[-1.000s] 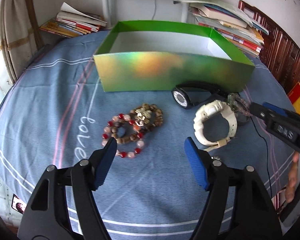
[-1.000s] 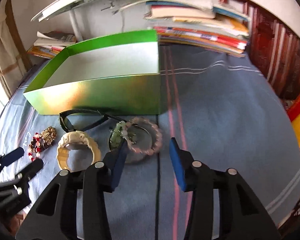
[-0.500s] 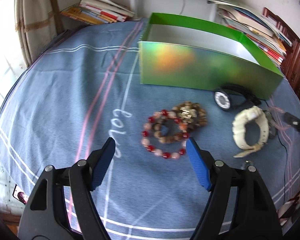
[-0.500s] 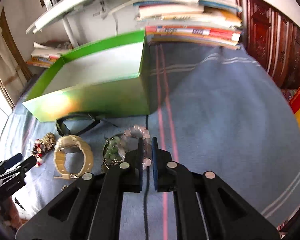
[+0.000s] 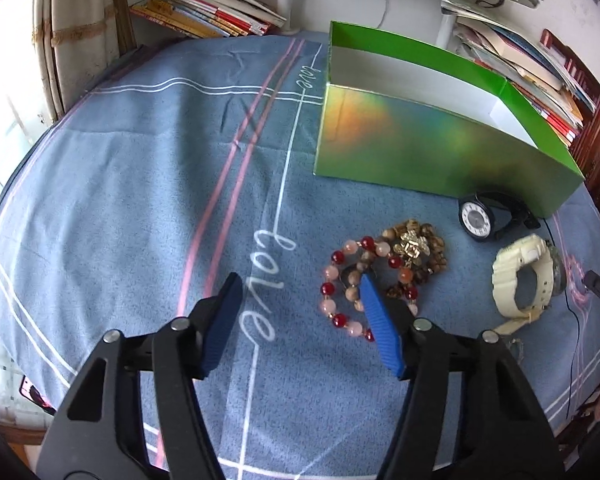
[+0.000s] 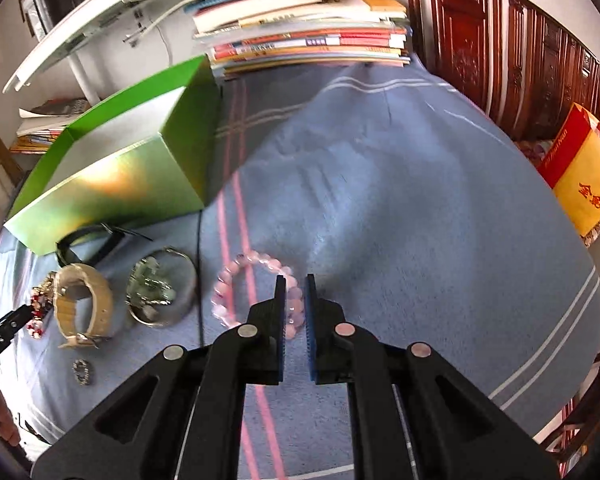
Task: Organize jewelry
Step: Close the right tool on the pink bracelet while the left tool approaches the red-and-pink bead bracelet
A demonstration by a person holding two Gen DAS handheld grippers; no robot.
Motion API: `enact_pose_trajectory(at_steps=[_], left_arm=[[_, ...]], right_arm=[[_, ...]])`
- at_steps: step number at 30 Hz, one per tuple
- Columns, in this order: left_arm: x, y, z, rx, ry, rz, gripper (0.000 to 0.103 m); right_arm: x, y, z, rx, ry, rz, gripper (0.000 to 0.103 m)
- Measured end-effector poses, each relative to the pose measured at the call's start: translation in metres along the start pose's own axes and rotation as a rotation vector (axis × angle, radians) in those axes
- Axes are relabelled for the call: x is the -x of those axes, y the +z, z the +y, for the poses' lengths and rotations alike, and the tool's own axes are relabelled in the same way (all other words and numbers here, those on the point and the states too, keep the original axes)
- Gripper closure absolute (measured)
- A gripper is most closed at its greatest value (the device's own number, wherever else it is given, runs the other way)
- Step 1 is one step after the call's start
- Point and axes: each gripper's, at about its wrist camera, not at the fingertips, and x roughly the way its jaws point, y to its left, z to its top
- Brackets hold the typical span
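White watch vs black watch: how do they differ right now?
The white watch has a chunky cream strap; the black watch has a thin dark one. The black watch sits against the green box; the white one lies nearer the grippers. The black watch's white dial faces the left camera. Both lie ungripped on the blue cloth.

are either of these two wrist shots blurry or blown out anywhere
Right wrist view: motion smear across the blue cloth and pink bead bracelet. Left wrist view: sharp, with rainbow glare on the green box and a blown-out left edge.

Left tongs: jaws spread wide, nothing between them. Right tongs: jaws nearly closed, pinching a bracelet at its 4 o'clock side.
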Motion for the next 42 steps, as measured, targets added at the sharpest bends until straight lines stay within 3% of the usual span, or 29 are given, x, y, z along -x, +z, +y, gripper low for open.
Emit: enact_pose_trajectory(at_steps=[4,7,9,12,25,27,29,42], left_arm=[[0.006,-0.006,-0.001,-0.032,-0.024,0.016,0.054],[0.013,-0.01,0.004,-0.025,-0.064,0.026,0.055],[0.017,-0.011,0.006,-0.036,-0.048,0.004,0.055],[0.01,-0.012,0.007,-0.031,-0.043,0.025,0.066],[0.006,-0.009,-0.002,-0.036,-0.043,0.001,0.066],[0.006,-0.009,-0.004,-0.047,-0.046,-0.004,0.069],[0.007,-0.011,-0.009,-0.073,-0.063,-0.007,0.078],[0.004,-0.012,-0.014,-0.108,-0.058,-0.015,0.082]], right_arm=[[-0.004,-0.002,0.0,0.006,-0.004,0.004,0.093],[-0.003,-0.001,-0.002,-0.001,0.003,0.003,0.093],[-0.002,-0.001,-0.003,-0.003,0.002,0.003,0.093],[-0.003,-0.003,-0.003,0.001,-0.005,0.005,0.093],[-0.005,-0.002,0.005,0.048,-0.034,-0.016,0.086],[-0.005,-0.003,0.005,0.053,-0.03,-0.016,0.084],[-0.004,-0.004,0.007,0.063,-0.025,-0.014,0.082],[-0.003,-0.009,0.014,0.112,-0.049,-0.04,0.082]])
